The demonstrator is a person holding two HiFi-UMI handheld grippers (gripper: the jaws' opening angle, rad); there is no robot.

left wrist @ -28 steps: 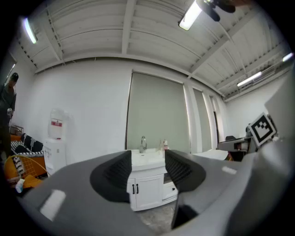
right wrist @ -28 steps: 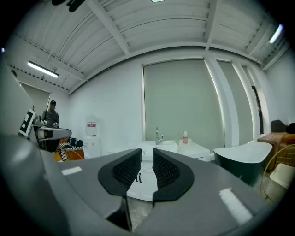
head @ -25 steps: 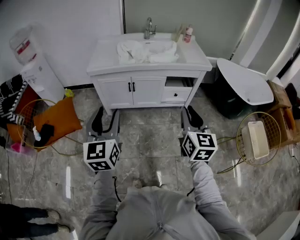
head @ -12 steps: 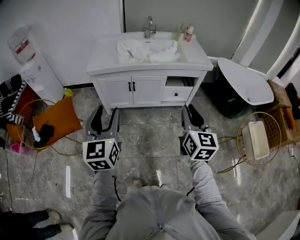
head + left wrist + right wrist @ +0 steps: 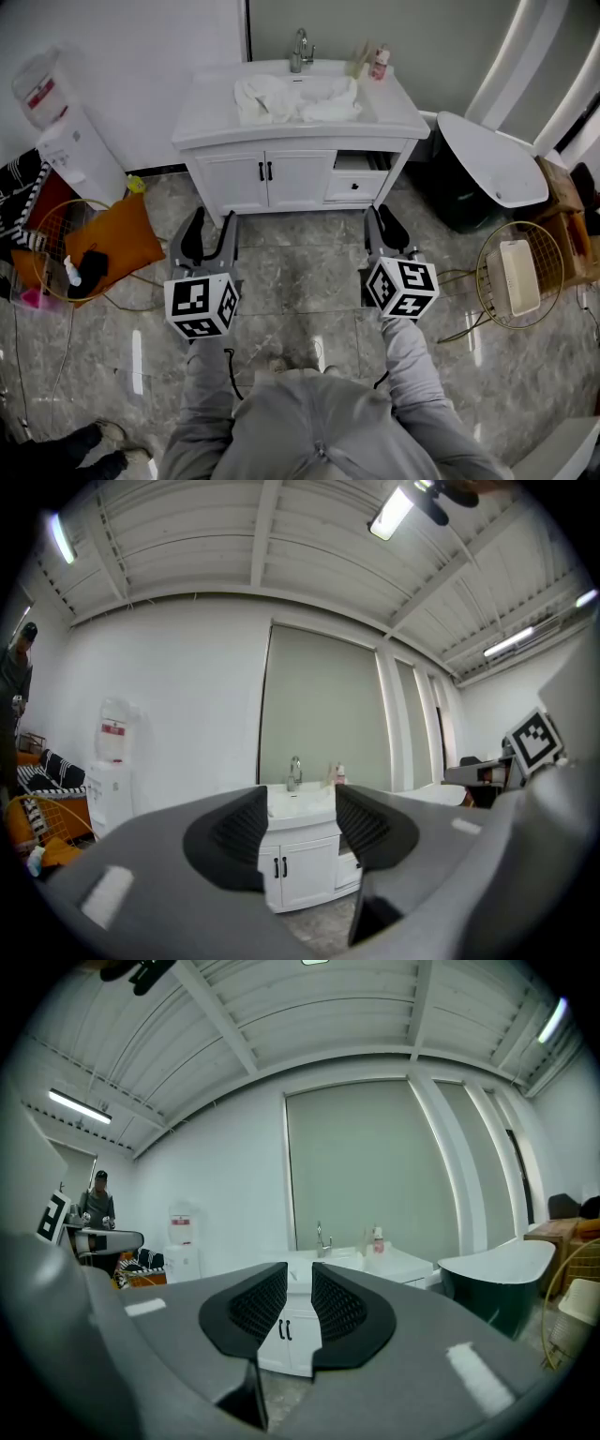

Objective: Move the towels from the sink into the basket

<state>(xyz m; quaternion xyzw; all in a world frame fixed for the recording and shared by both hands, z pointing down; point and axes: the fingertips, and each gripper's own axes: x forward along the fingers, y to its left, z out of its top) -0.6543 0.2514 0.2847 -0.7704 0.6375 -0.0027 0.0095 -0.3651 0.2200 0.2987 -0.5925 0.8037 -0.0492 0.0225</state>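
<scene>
Left gripper point(image 5: 300, 829): jaws stand well apart, nothing between them, pointing level at the vanity point(image 5: 300, 874)
Right gripper point(image 5: 300, 1305): jaws narrow, only a slit between the pads, nothing held, pointing the same way
Floor point(image 5: 300, 281): marble, under both grippers, which sit side by side well short of the cabinet
Towels point(image 5: 295, 99): white heap in the sink point(image 5: 384, 111), ahead of both grippers and between their lines, well apart from either
Head view only: the towels and both baskets; in the gripper views the vanity front and tap point(image 5: 298, 52) show, but the rim hides the towels
Gripper views only: a person point(image 5: 98, 1202) standing far off to the left
Baskets: two wire ones; left basket point(image 5: 52, 225) out past the left gripper, holding an orange cushion; right basket point(image 5: 553, 281) out past the right gripper, holding a pale block
Count: two grippers, one sink, one tap, one bottle point(image 5: 380, 64); the towels look like two lumps, exact number unclear
</scene>
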